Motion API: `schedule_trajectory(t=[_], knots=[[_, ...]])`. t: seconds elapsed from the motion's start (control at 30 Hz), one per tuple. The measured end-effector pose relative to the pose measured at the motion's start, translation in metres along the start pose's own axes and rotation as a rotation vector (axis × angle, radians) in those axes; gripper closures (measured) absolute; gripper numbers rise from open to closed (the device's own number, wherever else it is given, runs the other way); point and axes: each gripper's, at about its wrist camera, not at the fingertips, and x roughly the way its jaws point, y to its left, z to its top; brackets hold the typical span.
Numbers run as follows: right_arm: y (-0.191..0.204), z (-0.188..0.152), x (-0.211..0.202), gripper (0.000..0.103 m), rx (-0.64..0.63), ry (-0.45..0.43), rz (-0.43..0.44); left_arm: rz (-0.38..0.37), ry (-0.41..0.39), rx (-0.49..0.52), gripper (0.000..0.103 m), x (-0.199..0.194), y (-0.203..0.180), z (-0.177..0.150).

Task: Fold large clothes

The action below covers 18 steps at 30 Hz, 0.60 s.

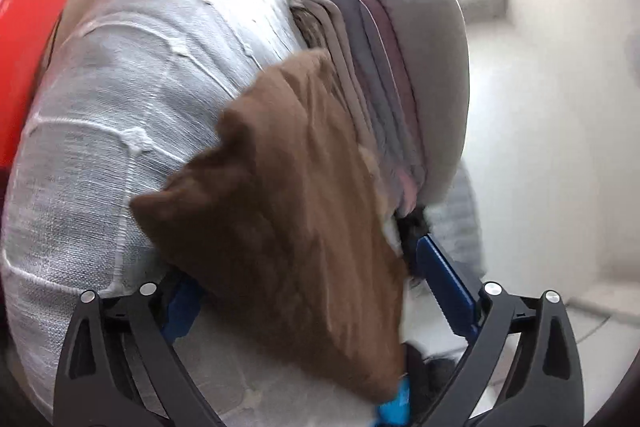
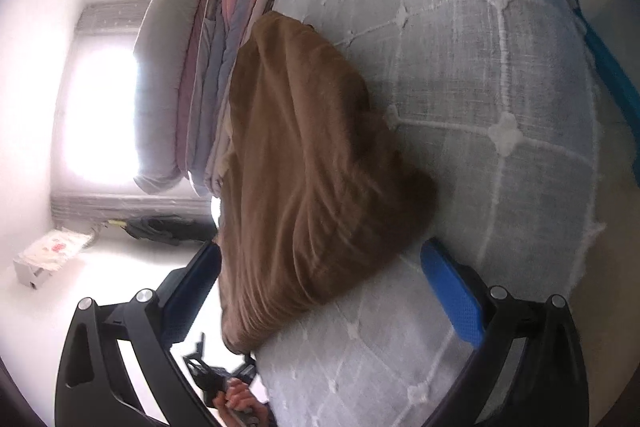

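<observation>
A folded brown garment (image 1: 288,195) lies on the grey-white quilted bed cover (image 1: 120,87), next to a stack of folded clothes (image 1: 384,87). My left gripper (image 1: 316,287) is open, its blue fingers (image 1: 448,279) spread on either side of the garment's near end. In the right wrist view the brown garment (image 2: 304,163) lies between my right gripper's (image 2: 324,283) open blue fingers (image 2: 452,291), near the bed edge. The other gripper, held in a hand (image 2: 236,399), shows at the bottom.
The stack has grey, pink and blue folded pieces (image 2: 208,79) with a grey cushion (image 2: 168,59) on top. A bright window (image 2: 100,115), a white box (image 2: 48,259) and dark items (image 2: 160,227) on the floor lie beyond. A red surface (image 1: 32,39) and blue frame (image 2: 600,39) flank the bed.
</observation>
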Motion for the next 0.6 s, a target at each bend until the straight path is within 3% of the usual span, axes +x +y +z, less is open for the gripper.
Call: schedule_trajectory(t=[0.17, 0.27, 0.3, 0.33, 0.37, 0.47, 0.5, 0.53, 0.57, 0.6], knots=[[-0.003, 0.009, 0.009, 0.007, 0.014, -0.024, 0.001, 0.060, 0.034, 0.138, 0.010, 0.011, -0.013, -0.010], [-0.004, 0.016, 0.012, 0.006, 0.005, -0.042, 0.014, 0.088, 0.053, 0.102, 0.010, 0.016, -0.011, 0.000], [-0.003, 0.018, 0.013, 0.011, -0.012, -0.047, 0.009, 0.113, 0.062, 0.075, 0.010, 0.020, -0.008, 0.006], [0.001, 0.020, 0.013, 0.024, -0.039, -0.060, -0.013, 0.134, 0.068, 0.063, 0.010, 0.023, -0.007, 0.007], [0.001, 0.021, 0.014, 0.066, -0.051, -0.068, -0.067, 0.160, 0.077, 0.057, 0.010, 0.026, -0.007, 0.008], [-0.004, 0.024, 0.018, 0.073, -0.027, -0.072, -0.060, 0.246, 0.119, 0.063, 0.009, 0.039, -0.015, 0.010], [0.003, 0.022, 0.016, 0.075, -0.057, -0.081, -0.055, 0.250, 0.129, 0.075, 0.016, 0.040, -0.018, 0.012], [0.010, 0.020, 0.015, 0.075, -0.082, -0.087, -0.037, 0.265, 0.132, 0.103, 0.063, 0.040, -0.021, 0.013], [0.014, 0.018, 0.013, 0.077, -0.099, -0.092, -0.027, 0.248, 0.140, 0.131, 0.075, 0.039, -0.025, 0.015], [0.018, 0.015, 0.010, 0.078, -0.113, -0.096, -0.006, 0.237, 0.138, 0.155, 0.079, 0.034, -0.030, 0.016]])
